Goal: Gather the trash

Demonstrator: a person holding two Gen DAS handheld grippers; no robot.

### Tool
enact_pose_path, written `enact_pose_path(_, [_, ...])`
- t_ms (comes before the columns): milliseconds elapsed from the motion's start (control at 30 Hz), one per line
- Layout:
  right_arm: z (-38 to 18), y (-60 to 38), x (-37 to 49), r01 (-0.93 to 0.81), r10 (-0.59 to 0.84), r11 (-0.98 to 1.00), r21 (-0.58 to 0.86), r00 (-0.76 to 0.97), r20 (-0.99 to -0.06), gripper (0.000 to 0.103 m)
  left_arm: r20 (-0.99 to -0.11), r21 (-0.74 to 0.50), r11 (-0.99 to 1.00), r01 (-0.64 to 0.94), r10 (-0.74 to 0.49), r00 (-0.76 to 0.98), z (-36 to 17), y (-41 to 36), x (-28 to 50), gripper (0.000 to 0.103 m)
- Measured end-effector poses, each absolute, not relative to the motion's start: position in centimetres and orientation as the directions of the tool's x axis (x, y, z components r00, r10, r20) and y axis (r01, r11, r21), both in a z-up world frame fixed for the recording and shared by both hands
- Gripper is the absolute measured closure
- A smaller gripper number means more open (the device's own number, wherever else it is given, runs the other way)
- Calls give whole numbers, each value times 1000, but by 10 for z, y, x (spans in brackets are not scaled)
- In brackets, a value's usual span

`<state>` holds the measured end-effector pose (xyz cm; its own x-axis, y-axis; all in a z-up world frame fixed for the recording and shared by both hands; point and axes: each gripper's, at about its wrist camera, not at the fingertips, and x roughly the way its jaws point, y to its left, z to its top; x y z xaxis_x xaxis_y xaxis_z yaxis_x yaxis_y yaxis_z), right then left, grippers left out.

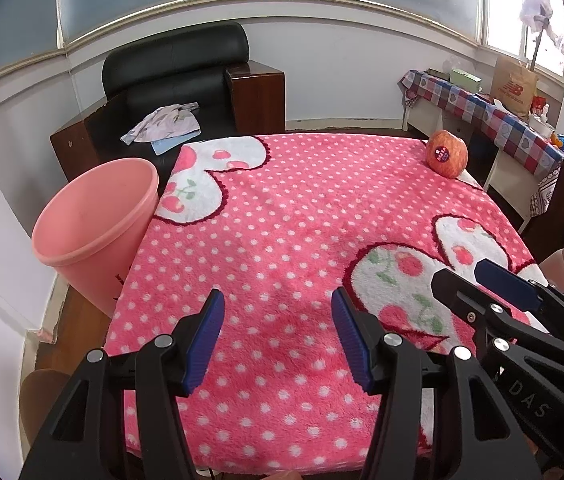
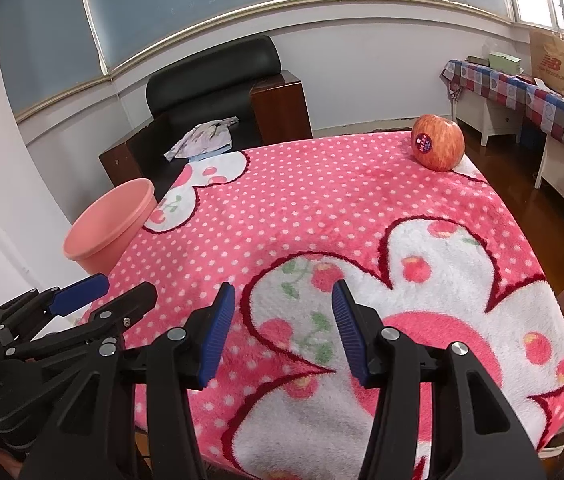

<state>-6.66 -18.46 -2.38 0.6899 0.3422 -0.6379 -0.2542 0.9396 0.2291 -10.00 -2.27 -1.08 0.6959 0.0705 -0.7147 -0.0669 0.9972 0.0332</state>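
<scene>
A red apple (image 1: 447,153) with a dark sticker sits at the far right corner of the table, which is covered by a pink polka-dot cloth (image 1: 289,216); the apple also shows in the right wrist view (image 2: 437,147). A pink bin (image 1: 94,224) stands on the floor against the table's left edge, and it shows in the right wrist view too (image 2: 110,226). My left gripper (image 1: 278,304) is open and empty over the near part of the cloth. My right gripper (image 2: 283,296) is open and empty over the near right of the cloth (image 2: 321,208), and it shows in the left wrist view (image 1: 477,276).
A black armchair (image 1: 178,80) with crumpled cloths (image 1: 162,124) on its seat stands behind the table. A side table with a checked cloth (image 1: 493,116) and a paper bag (image 1: 513,84) runs along the right wall. Wooden floor lies beside the table's right edge (image 2: 541,196).
</scene>
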Motion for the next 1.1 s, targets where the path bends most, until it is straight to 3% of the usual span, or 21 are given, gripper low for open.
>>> enact_pose_path(1100, [-22,-185,-69,-255,345,939,232,689,-637,52,-712,36,997,-67,73,698,-10,-24,-104,48])
